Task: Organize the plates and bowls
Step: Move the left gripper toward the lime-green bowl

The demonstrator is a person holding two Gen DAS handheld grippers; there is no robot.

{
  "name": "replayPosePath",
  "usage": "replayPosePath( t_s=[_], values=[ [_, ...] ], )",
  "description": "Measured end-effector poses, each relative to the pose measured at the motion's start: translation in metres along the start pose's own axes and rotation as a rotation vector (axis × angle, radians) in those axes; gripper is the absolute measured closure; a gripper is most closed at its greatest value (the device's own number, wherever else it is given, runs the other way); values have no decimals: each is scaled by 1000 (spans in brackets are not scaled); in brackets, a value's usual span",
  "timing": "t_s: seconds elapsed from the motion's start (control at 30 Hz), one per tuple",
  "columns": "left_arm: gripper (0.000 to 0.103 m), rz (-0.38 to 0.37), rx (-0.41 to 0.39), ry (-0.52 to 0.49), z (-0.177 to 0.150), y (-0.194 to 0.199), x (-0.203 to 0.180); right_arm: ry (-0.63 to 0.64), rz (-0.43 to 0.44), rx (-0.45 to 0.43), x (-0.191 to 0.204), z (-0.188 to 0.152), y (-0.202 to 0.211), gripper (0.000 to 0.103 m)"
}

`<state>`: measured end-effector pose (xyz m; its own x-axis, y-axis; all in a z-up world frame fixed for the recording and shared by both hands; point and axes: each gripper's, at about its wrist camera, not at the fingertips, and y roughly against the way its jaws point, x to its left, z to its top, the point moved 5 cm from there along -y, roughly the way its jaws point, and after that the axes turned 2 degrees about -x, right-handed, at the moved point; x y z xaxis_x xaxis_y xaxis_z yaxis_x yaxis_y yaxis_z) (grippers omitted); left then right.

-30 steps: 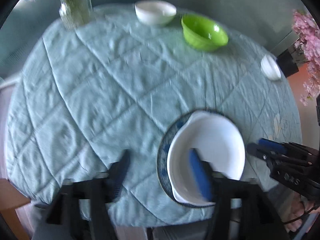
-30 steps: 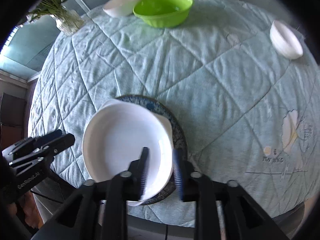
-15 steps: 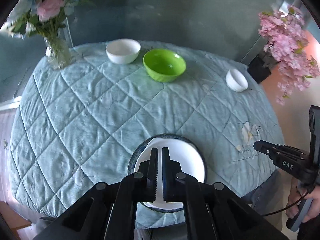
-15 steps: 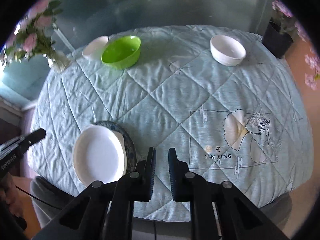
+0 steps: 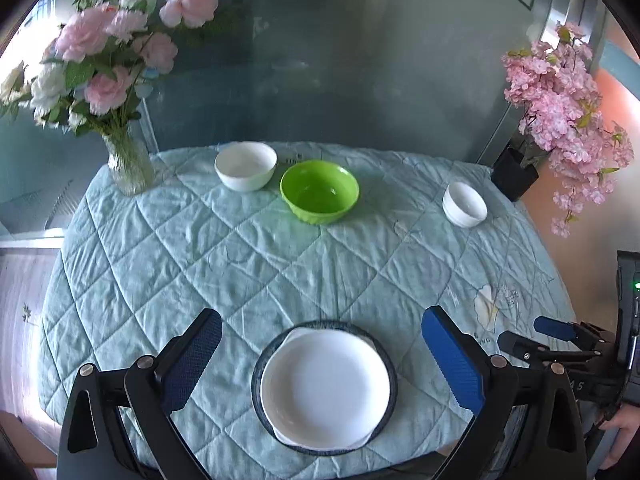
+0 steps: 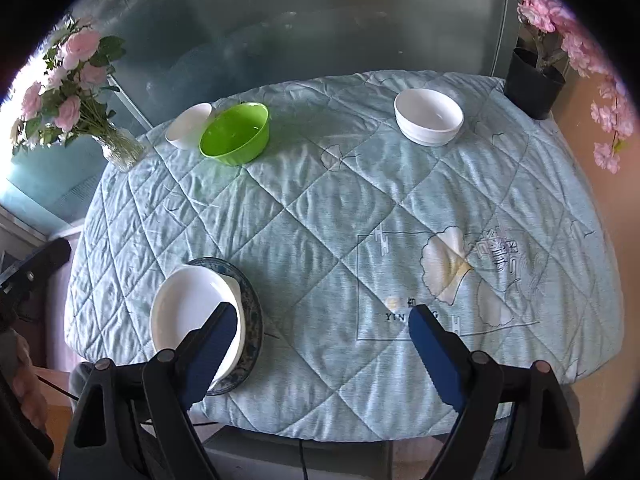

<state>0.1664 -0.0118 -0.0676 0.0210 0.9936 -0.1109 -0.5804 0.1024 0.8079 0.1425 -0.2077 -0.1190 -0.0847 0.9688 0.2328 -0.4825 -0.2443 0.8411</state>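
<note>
A white plate (image 5: 326, 388) (image 6: 192, 312) lies on a dark blue-rimmed plate (image 5: 390, 364) (image 6: 252, 312) at the near edge of the round table. Far across stand a green bowl (image 5: 319, 191) (image 6: 235, 134), a white bowl (image 5: 245, 165) (image 6: 188, 125) beside it, and a smaller white bowl (image 5: 464, 204) (image 6: 429, 121) to the right. My left gripper (image 5: 320, 336) hangs above the stacked plates, its jaws opening wide, nothing between them. My right gripper (image 6: 322, 322) hovers right of the plates, jaws opening, nothing held.
A quilted pale blue cloth (image 5: 240, 264) covers the table. A glass vase of pink flowers (image 5: 128, 160) stands at the far left. A black pot with pink blossoms (image 6: 534, 82) sits at the far right edge. A person's hand (image 5: 622, 428) holds the other gripper.
Both grippers rose and drew back from the stacked plates. Each snapped nearly shut half a second ago and now stands wide apart. The white plate stays on the dark plate.
</note>
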Motion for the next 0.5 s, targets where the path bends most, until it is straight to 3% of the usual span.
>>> replayPosePath(
  t_s=[0.2, 0.3, 0.5],
  values=[
    [2, -33, 17, -12, 49, -10, -3, 35, -41, -28, -1, 32, 3, 15],
    [2, -32, 51, -21, 83, -26, 3, 68, -21, -12, 1, 58, 3, 15],
    [2, 33, 40, -97, 135, -55, 9, 98, -8, -15, 4, 113, -3, 14]
  ],
)
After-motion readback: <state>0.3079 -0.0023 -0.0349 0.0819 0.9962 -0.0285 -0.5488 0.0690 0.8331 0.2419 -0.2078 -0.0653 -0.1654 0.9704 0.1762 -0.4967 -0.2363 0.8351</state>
